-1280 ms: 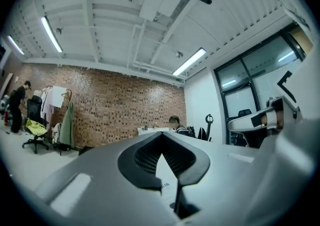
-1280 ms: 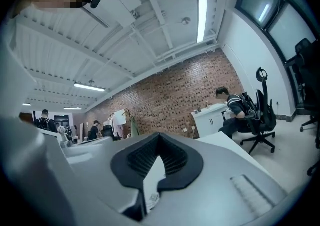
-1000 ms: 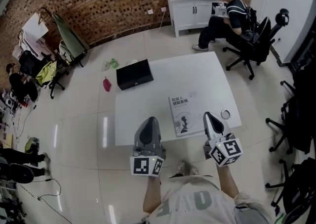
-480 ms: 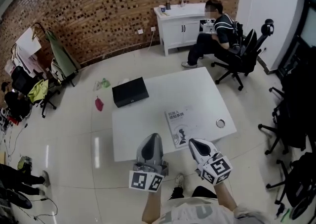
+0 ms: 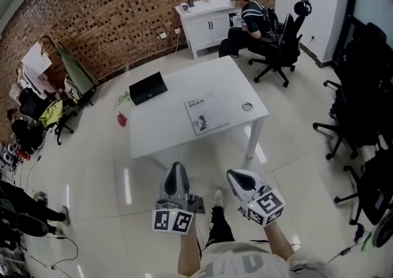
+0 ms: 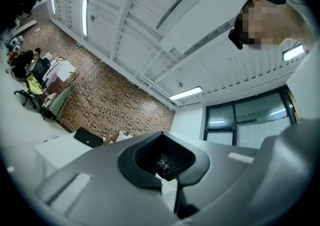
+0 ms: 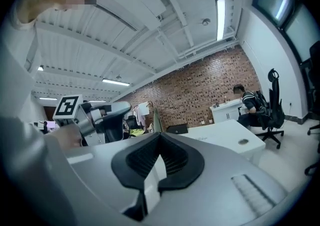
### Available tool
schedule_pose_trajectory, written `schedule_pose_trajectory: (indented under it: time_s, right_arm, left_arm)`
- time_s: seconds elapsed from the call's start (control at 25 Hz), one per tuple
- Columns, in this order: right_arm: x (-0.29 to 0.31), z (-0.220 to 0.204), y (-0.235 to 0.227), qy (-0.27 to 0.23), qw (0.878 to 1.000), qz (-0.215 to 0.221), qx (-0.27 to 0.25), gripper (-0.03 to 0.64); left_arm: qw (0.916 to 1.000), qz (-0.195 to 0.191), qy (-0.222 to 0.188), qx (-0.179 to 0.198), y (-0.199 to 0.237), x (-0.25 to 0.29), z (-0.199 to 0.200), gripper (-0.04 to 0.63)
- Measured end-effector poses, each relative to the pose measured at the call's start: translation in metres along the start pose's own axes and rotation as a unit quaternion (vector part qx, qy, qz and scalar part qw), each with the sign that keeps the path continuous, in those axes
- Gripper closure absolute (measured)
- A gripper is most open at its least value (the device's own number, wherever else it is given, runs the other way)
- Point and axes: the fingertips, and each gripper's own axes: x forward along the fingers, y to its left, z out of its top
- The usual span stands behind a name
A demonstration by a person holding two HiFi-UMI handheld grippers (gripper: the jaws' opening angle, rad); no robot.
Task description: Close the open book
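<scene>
1. The left gripper [image 5: 176, 167] had its jaws together, with nothing between them.
2. The right gripper [image 5: 233, 175] also had its jaws together and held nothing.
3. Both grippers hung over the floor off the near edge of the table [image 5: 161, 124], side by side and clear of it, tips pointing toward it.
4. The book [image 5: 204, 114] lay closed and flat on the table, right of its middle and toward the near edge, well apart from both grippers.
5. Its pale cover faced up, with a few lines of dark print at the top and a small dark figure lower down. Its edges sat slightly askew to the table's edges.
6. A small ring [image 5: 247, 106] lay on the table just right of the book, apart from it.
7. A black box [image 5: 147, 88] sat at the table's far left corner.
8. Beyond the table's far right corner, a person [image 5: 244, 18] sat in a chair by a white cabinet [image 5: 202, 22].
</scene>
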Motion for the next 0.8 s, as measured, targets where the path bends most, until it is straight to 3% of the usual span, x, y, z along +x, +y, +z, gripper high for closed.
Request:
schedule_pose_trajectory:
  time_s: [0.2, 0.4, 0.6, 0.8]
  right_arm:
    - [-0.102, -0.007, 0.066, 0.006, 1.0, 0.024, 0.015, 0.621]
    - [-0.164, 0.001, 0.116, -0.022, 0.999, 0.03, 0.019, 0.62]
    - [-0.207, -0.005, 0.159, -0.025, 0.999, 0.034, 0.01, 0.62]
    - [-0.252, -0.036, 0.203, -0.004, 0.999, 0.005, 0.046, 0.62]
  left_arm:
    - [0.999, 0.041, 0.019, -0.005, -0.058, -0.114, 0.008, 0.583]
    - [0.9989, 0.029, 0.021, 0.029, -0.106, -0.18, 0.03, 0.583]
    - [0.9994, 0.017, 0.022, 0.019, -0.126, -0.231, 0.021, 0.583]
    - [0.999, 0.01, 0.041, 0.017, -0.153, -0.308, 0.023, 0.583]
